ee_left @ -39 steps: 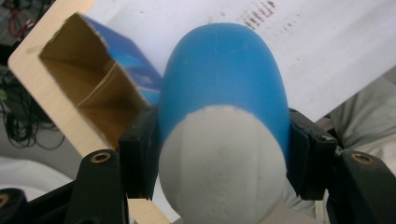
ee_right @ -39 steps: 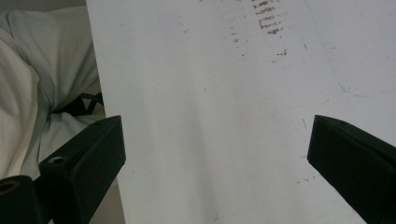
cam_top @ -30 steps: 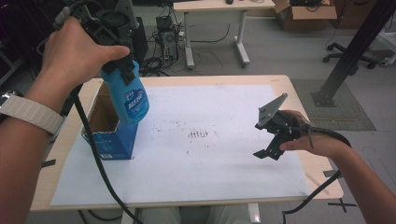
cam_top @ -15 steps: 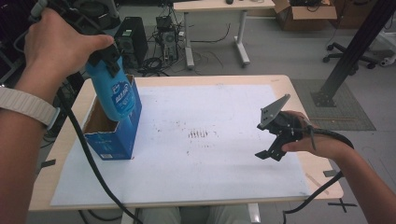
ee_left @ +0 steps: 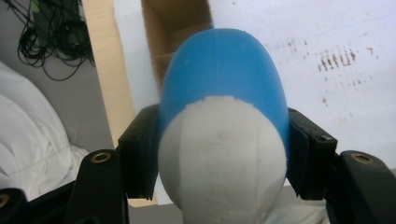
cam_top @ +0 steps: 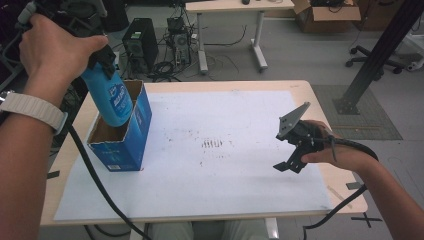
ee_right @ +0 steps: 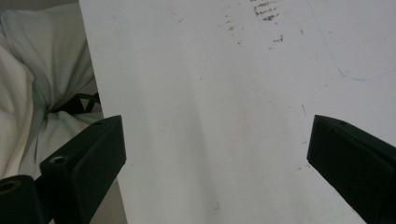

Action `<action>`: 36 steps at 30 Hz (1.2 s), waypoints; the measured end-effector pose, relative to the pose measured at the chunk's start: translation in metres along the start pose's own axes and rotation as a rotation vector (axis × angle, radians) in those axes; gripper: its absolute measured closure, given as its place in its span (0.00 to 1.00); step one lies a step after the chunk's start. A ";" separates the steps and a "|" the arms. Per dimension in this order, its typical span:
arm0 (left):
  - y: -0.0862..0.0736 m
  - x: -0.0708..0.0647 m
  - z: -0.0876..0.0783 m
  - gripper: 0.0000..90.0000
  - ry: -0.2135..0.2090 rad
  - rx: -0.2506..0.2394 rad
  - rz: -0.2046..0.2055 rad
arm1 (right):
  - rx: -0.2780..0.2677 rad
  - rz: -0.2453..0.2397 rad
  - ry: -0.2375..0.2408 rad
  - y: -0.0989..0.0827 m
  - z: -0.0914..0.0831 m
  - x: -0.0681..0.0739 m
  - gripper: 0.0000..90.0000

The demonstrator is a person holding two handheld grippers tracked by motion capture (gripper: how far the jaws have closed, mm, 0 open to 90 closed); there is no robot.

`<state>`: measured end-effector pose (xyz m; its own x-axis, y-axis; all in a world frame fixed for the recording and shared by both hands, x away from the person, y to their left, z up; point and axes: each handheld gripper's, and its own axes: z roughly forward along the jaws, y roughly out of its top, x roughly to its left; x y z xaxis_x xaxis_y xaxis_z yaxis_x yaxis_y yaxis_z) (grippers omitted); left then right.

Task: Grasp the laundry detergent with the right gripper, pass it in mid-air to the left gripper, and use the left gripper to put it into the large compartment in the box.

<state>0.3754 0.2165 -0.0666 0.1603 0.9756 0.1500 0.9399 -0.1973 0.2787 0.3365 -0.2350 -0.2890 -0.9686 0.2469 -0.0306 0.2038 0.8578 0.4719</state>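
A blue bottle [cam_top: 113, 101] with a white label hangs base-down from my left gripper [cam_top: 98, 61], which is shut on its upper end. Its base dips into the open top of a blue cardboard box [cam_top: 131, 146] at the table's left. In the left gripper view the bottle [ee_left: 224, 70], white near the camera, sits clamped in my left gripper [ee_left: 219, 154], with the brown inside of the box [ee_left: 175, 18] below it. My right gripper [cam_top: 295, 146] hovers open over the paper at the right. The right gripper [ee_right: 217, 154] holds nothing.
A white paper sheet [cam_top: 225, 115] with small dark smudges covers the wooden table [cam_top: 320, 100]. Cables trail from both grippers off the front edge. Behind the table are a computer tower [cam_top: 140, 42], a second desk and an office chair.
My left hand has carried the bottle up and to the left, and its base now sits over the box opening instead of its right wall. The right gripper has hardly moved.
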 end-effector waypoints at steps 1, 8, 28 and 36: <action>0.000 0.002 0.002 0.42 0.002 -0.003 -0.008 | 0.001 0.002 0.001 0.000 0.000 0.000 0.05; 0.000 0.012 0.014 0.42 0.001 -0.007 -0.047 | 0.013 0.001 0.007 0.000 0.002 -0.001 0.05; -0.004 0.025 0.056 0.42 0.031 -0.003 -0.066 | 0.021 0.013 0.003 -0.004 0.004 -0.002 0.06; -0.007 0.026 0.080 0.42 0.026 0.009 -0.058 | 0.026 0.020 0.000 -0.005 0.005 -0.003 0.06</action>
<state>0.3969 0.2512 -0.1401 0.0973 0.9826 0.1582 0.9502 -0.1390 0.2790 0.3386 -0.2382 -0.2956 -0.9643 0.2641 -0.0213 0.2268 0.8643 0.4490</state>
